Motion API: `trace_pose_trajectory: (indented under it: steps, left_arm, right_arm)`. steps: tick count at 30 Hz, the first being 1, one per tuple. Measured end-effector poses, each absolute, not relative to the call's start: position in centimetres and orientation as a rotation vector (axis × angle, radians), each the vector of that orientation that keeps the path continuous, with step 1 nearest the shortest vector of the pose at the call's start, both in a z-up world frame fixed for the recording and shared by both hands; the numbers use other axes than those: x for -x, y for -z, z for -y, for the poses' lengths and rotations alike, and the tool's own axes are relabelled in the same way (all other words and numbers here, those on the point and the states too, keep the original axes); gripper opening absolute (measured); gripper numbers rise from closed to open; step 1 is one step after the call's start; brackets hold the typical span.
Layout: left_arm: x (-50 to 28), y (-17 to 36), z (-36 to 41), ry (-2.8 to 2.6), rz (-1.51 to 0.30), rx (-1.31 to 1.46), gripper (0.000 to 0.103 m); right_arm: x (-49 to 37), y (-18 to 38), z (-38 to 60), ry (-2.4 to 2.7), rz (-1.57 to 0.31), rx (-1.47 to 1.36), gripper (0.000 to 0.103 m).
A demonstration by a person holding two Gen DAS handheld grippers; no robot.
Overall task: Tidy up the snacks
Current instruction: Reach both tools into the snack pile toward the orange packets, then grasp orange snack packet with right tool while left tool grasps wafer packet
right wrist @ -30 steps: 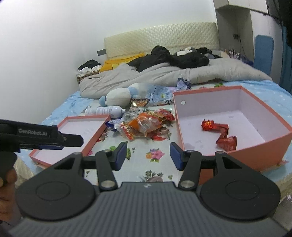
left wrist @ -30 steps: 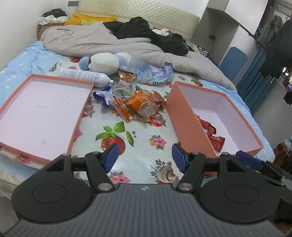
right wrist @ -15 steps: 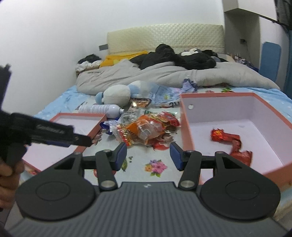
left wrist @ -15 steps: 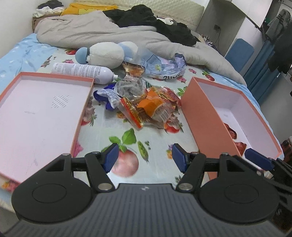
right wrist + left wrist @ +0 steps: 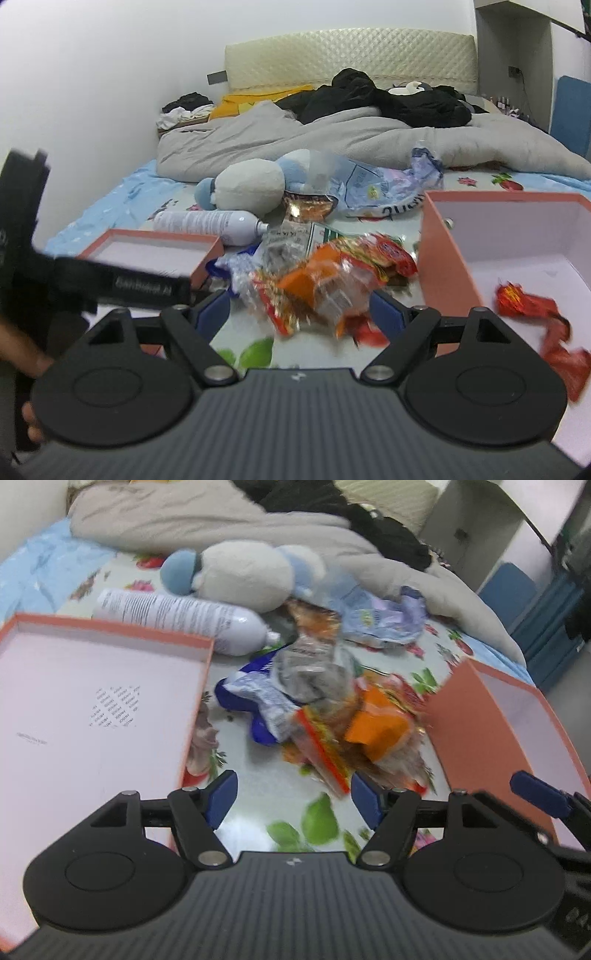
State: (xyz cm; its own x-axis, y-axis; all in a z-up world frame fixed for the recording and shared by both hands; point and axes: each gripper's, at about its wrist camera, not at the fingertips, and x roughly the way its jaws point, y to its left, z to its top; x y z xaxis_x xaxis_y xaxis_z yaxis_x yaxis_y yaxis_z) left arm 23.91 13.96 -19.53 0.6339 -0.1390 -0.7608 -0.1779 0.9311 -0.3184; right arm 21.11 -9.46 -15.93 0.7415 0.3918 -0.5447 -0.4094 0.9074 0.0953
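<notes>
A pile of snack packets (image 5: 332, 709) lies on the flowered sheet between two pink boxes: an orange pack (image 5: 376, 727), a clear one and a blue wrapper (image 5: 255, 701). My left gripper (image 5: 293, 799) hovers just short of the pile, its jaws opening with nothing between them. My right gripper (image 5: 298, 314) faces the same snack pile (image 5: 325, 280) from close by, jaws opening wide, and its pads touch no packet. The deep box (image 5: 447, 254) on the right holds red wrappers (image 5: 528, 302). The shallow lid (image 5: 92, 701) on the left holds nothing.
A white spray bottle (image 5: 177, 616) and a plush toy (image 5: 240, 576) lie behind the pile, with a crumpled bag (image 5: 380, 616) beside them. A grey duvet and dark clothes cover the far bed. The left gripper's body (image 5: 110, 284) and a hand (image 5: 22, 354) cross the right wrist view.
Both grippers have come forward and down toward the snack pile, which now looms larger. The right jaws have spread clearly wider; the left ones barely.
</notes>
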Motion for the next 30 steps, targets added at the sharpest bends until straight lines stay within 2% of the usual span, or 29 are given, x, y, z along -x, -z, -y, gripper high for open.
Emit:
trace_pose_trajectory:
  steps: [6, 14, 15, 17, 19, 22, 27, 28, 29, 30]
  left_arm:
    - [-27.6, 22.4, -16.8, -0.008, -0.919, 0.511, 0.073]
    - [-29.5, 24.3, -17.6, 0.064, -0.978, 0.686, 0.071]
    - [-29.5, 24.6, -17.5, 0.068, -0.988, 0.702, 0.069]
    - [-29.7, 25.4, -17.2, 0.094, -1.009, 0.751, 0.067]
    - [-30.0, 26.0, -16.9, 0.110, -1.018, 0.780, 0.060]
    - [-30.7, 26.5, -16.5, 0.126, -1.020, 0.795, 0.057]
    - [-32.0, 27.5, -16.0, 0.145, -1.012, 0.802, 0.051]
    - [-32.2, 27.7, -15.9, 0.146, -1.002, 0.799, 0.047]
    - [-32.4, 27.9, -15.8, 0.141, -0.995, 0.796, 0.043]
    - [-32.7, 28.1, -15.7, 0.135, -0.988, 0.793, 0.035]
  right_arm:
    - [-26.5, 18.5, 6.2, -0.425, -0.644, 0.094, 0.083]
    - [-29.3, 19.5, 5.4, -0.465, -0.709, 0.291, 0.083]
    - [-29.5, 19.6, 5.3, -0.484, -0.723, 0.322, 0.083]
    - [-29.9, 19.9, 4.9, -0.544, -0.774, 0.382, 0.073]
    - [-29.9, 20.0, 4.7, -0.561, -0.774, 0.439, 0.073]
    - [-29.7, 20.6, 4.1, -0.553, -0.753, 0.551, 0.073]
    - [-30.1, 21.9, 4.3, -0.580, -0.774, 0.569, 0.073]
    - [-30.2, 22.1, 4.4, -0.578, -0.774, 0.578, 0.073]
    - [-30.1, 22.4, 4.5, -0.567, -0.770, 0.588, 0.065]
    - [-30.1, 22.5, 4.7, -0.553, -0.767, 0.591, 0.062]
